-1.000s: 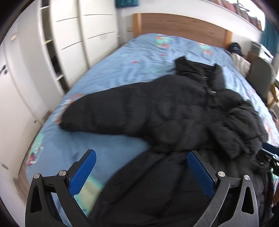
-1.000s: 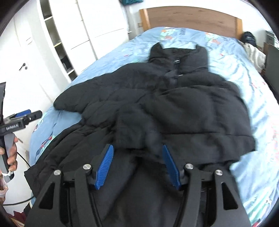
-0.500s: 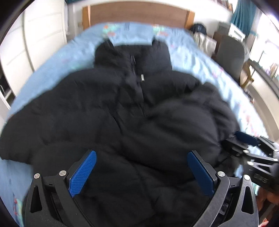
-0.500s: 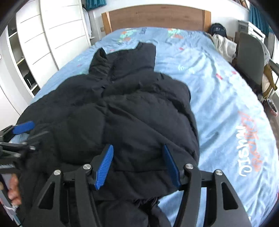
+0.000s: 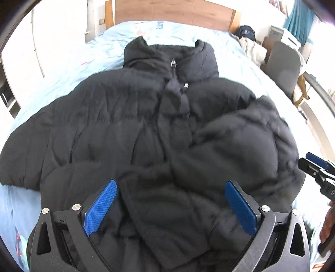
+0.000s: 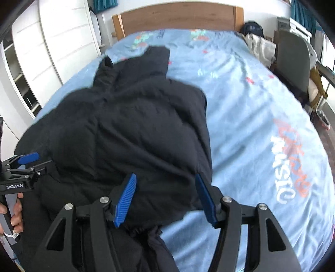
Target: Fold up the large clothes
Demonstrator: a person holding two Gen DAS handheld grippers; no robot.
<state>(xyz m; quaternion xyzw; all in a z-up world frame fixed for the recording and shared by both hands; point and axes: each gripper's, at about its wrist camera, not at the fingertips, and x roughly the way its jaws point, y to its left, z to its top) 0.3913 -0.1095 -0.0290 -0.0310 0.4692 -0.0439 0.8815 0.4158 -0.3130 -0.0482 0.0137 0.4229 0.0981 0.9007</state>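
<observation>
A big black puffy jacket (image 5: pixel 134 134) lies on the bed (image 6: pixel 261 117), which has a blue cover. Its collar points at the wooden headboard (image 6: pixel 178 18). The zipper runs down the middle of the jacket. One sleeve lies folded over the front, on the side near the grey chair (image 5: pixel 282 64). The other sleeve stretches out toward the bed's left edge, by the white wardrobe (image 6: pixel 56 41).

The left gripper (image 5: pixel 170 206) is above the lower part of the jacket, near the foot edge of the bed. Its blue fingers (image 5: pixel 100 207) are spread wide and hold nothing.

The right gripper (image 6: pixel 165 200) is over the jacket's right edge. Its fingers are apart too. They may be touching the cloth, but it is hard to tell.
</observation>
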